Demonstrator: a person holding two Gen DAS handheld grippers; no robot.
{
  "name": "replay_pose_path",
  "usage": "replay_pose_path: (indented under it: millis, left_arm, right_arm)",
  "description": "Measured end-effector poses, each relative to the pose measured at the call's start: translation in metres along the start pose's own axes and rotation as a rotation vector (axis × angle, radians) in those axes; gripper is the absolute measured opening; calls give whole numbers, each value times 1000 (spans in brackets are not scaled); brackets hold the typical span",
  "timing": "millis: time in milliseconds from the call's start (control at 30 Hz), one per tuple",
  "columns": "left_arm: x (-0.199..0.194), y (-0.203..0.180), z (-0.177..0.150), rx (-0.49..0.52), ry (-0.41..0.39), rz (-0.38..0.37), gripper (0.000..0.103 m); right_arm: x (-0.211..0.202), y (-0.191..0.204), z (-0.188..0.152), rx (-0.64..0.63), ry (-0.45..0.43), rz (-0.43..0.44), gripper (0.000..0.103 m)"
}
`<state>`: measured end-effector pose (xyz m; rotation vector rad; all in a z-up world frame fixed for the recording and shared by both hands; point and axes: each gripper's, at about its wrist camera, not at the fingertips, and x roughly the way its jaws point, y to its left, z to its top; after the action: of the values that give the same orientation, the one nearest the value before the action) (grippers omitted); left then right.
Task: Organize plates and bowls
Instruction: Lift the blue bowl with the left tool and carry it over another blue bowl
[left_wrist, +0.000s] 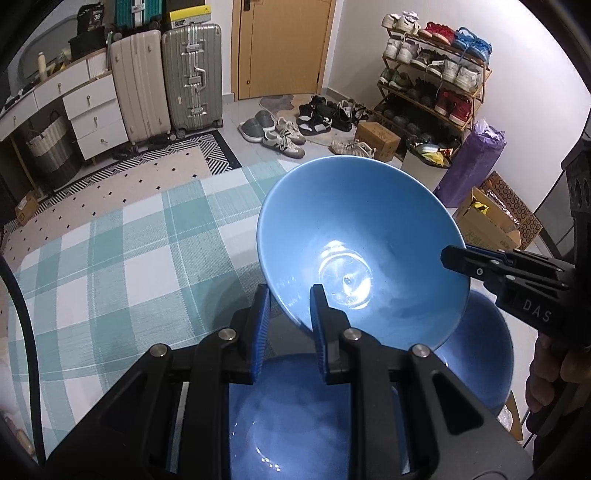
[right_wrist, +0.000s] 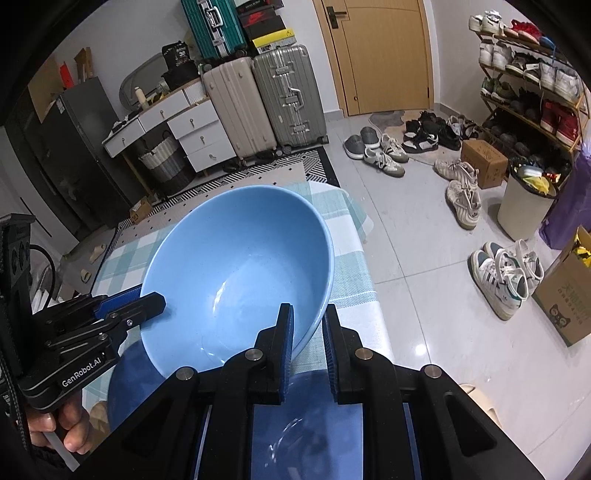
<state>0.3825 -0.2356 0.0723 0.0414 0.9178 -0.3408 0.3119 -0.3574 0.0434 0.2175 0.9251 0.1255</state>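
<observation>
A light blue bowl (left_wrist: 364, 236) is held up in the air, tilted, above the table with the green checked cloth (left_wrist: 122, 258). My left gripper (left_wrist: 290, 325) is shut on its near rim. My right gripper (right_wrist: 308, 345) is shut on the opposite rim of the same bowl (right_wrist: 240, 269). In the left wrist view the right gripper (left_wrist: 458, 258) comes in from the right. In the right wrist view the left gripper (right_wrist: 147, 301) comes in from the left. Two darker blue bowls sit on the table under the held one, one (left_wrist: 291, 413) below my left gripper and one (left_wrist: 480, 350) at the right.
The table's right edge (right_wrist: 373, 280) drops to a tiled floor with scattered shoes (right_wrist: 461, 199). A white bin (right_wrist: 524, 206), cardboard boxes (right_wrist: 569, 295), a shoe rack (right_wrist: 532, 85), suitcases (right_wrist: 266, 99) and a white drawer unit (right_wrist: 177, 125) stand around the room.
</observation>
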Motion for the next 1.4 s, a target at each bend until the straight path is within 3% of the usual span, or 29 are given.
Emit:
replay_pose_path:
  millis: [767, 1167, 1400]
  left_arm:
    - [-147, -24, -43, 10, -131, 58, 19]
    - [-199, -22, -80, -14, -158, 74, 19]
    - [-210, -14, -96, -29, -158, 84, 19]
  right_arm:
    - [-85, 57, -24, -69, -88, 47, 16]
    - [-103, 89, -45, -112, -93, 83, 17]
    - [-101, 101, -57, -127, -80, 98, 17]
